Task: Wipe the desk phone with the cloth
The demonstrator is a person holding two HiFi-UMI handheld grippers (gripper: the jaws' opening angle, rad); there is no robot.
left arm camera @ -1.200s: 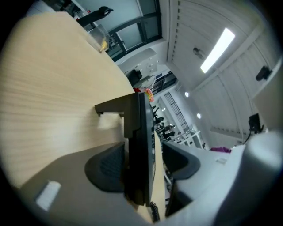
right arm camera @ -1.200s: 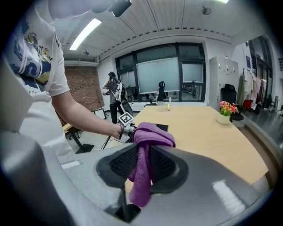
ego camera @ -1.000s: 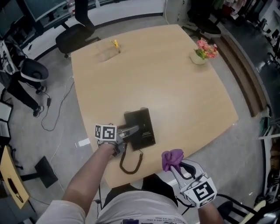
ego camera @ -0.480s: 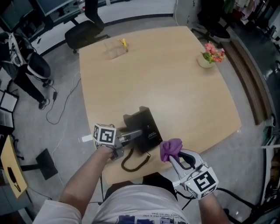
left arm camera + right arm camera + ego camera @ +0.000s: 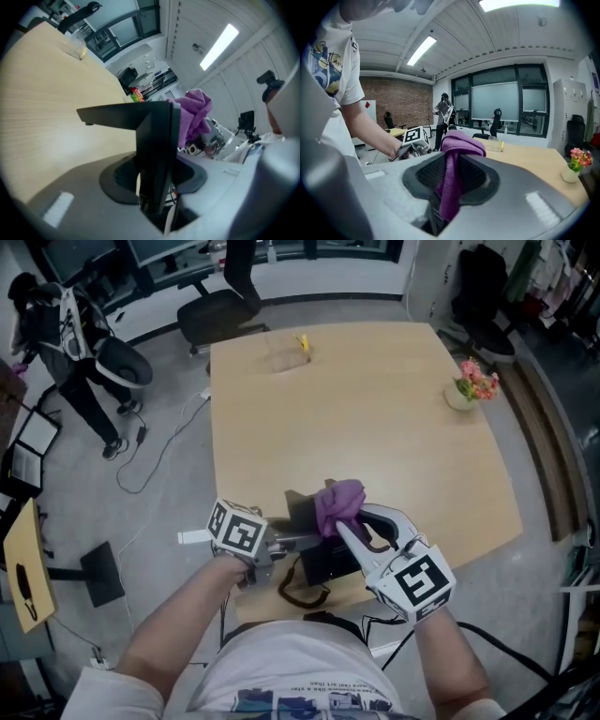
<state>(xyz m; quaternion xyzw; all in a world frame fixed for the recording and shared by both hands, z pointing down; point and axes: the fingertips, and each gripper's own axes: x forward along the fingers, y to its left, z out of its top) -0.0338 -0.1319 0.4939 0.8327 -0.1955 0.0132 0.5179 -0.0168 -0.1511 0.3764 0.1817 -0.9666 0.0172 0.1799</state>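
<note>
The black desk phone (image 5: 330,564) is tilted up off the wooden desk (image 5: 412,456) near its front edge, and my left gripper (image 5: 291,541) is shut on its left side. Its coiled cord (image 5: 298,595) hangs below it. In the left gripper view the phone (image 5: 157,140) stands edge-on between the jaws, with the purple cloth (image 5: 194,115) just behind it. My right gripper (image 5: 343,527) is shut on the purple cloth (image 5: 339,503) and holds it right over the phone's top. In the right gripper view the cloth (image 5: 454,159) drapes out of the jaws.
A small pot of pink flowers (image 5: 462,390) stands at the desk's far right edge. A clear container with something yellow (image 5: 286,351) sits at the far left. An office chair (image 5: 220,306) and a standing person (image 5: 80,343) are beyond the desk.
My right gripper has carried the cloth from the desk's front edge up and left to the phone. My left gripper has raised the phone, which is now tilted.
</note>
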